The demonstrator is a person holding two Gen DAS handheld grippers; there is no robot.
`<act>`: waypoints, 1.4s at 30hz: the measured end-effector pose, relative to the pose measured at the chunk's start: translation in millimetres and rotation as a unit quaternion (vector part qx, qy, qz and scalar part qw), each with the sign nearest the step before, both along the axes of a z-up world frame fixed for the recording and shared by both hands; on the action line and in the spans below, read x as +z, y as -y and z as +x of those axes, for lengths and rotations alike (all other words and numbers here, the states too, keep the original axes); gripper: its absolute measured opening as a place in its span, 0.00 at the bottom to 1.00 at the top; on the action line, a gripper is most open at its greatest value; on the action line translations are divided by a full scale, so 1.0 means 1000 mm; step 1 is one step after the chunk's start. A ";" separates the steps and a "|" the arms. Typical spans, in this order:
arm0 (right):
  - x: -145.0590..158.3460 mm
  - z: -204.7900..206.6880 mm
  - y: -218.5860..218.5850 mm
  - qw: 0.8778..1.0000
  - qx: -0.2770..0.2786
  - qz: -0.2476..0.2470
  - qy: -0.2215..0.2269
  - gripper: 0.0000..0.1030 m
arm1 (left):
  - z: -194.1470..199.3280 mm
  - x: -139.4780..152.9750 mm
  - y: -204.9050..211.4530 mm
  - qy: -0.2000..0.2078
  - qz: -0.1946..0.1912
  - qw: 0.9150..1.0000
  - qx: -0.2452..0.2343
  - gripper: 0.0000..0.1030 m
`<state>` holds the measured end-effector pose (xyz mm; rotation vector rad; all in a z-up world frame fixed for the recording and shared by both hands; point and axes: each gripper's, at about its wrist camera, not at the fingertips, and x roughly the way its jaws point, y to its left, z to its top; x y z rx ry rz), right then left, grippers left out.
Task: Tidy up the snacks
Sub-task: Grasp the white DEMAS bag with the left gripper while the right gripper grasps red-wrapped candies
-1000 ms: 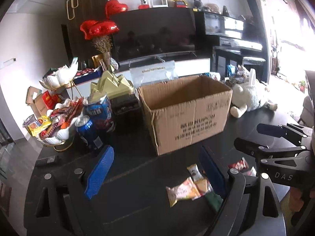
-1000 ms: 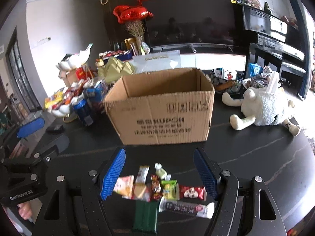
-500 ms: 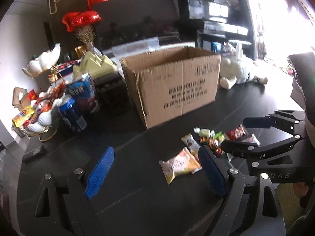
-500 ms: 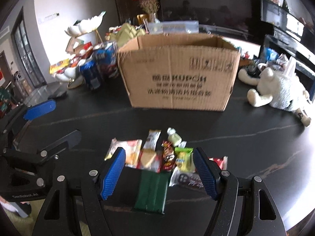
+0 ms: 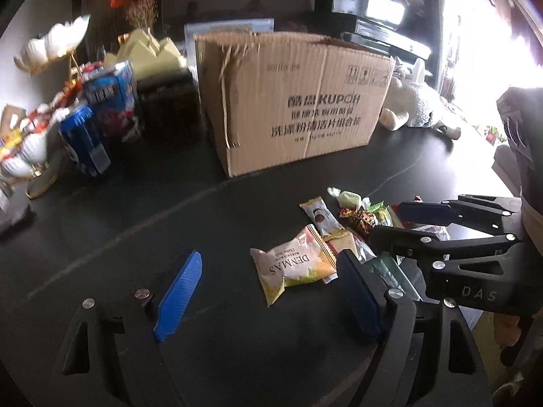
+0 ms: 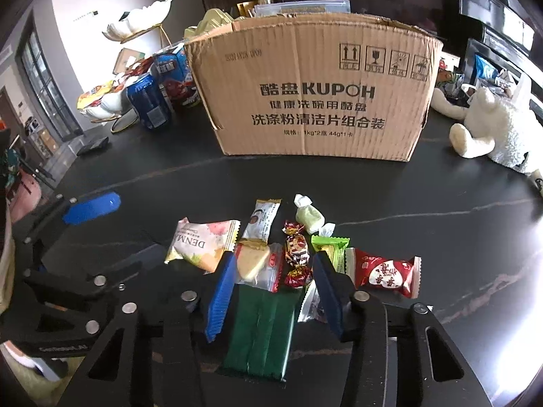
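Several wrapped snacks lie clustered on the dark table (image 6: 424, 196), just in front of the cardboard box (image 6: 315, 91). Nearest the right gripper (image 6: 271, 291) is a green pack (image 6: 261, 332), flat and long; above it sit a clear-wrapped cake (image 6: 256, 264), a foil candy (image 6: 297, 254) and, off to the side, a red packet (image 6: 385, 271). A pale Denmas pouch (image 5: 295, 264) lies toward the left gripper (image 5: 268, 291).

All look light, soft and crinkly, with slick film that could slip or crush; a hold across the middle of a wrapper, not its sealed end, seems safest.

Right jaws are closing, straddling the green pack's upper end and the cake, the pads not yet pressing on either. Left jaws are closing too but stand wide, with the pouch between them and apart from both pads.
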<state>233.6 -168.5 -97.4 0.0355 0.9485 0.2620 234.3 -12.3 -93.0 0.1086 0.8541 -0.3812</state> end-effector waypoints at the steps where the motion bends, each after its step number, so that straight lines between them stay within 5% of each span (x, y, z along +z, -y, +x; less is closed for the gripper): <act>1: -0.002 0.001 0.000 1.000 0.001 0.000 0.000 0.46 | 0.002 -0.003 0.000 -0.005 -0.004 1.000 0.001 0.77; 18: -0.022 0.026 0.005 0.999 -0.011 0.015 -0.027 0.34 | 0.031 -0.038 0.003 -0.068 -0.058 0.996 0.028 0.63; 25: -0.029 0.031 0.002 0.999 -0.008 0.023 -0.036 0.31 | 0.035 -0.042 0.002 -0.088 -0.073 0.993 0.033 0.45; 28: -0.029 0.033 0.003 0.999 -0.010 0.025 -0.036 0.21 | 0.036 -0.041 0.000 -0.093 -0.083 0.991 0.040 0.36; 42: -0.014 0.022 0.009 0.999 -0.016 0.039 -0.015 0.19 | 0.024 -0.015 0.005 -0.051 -0.064 0.996 0.044 0.31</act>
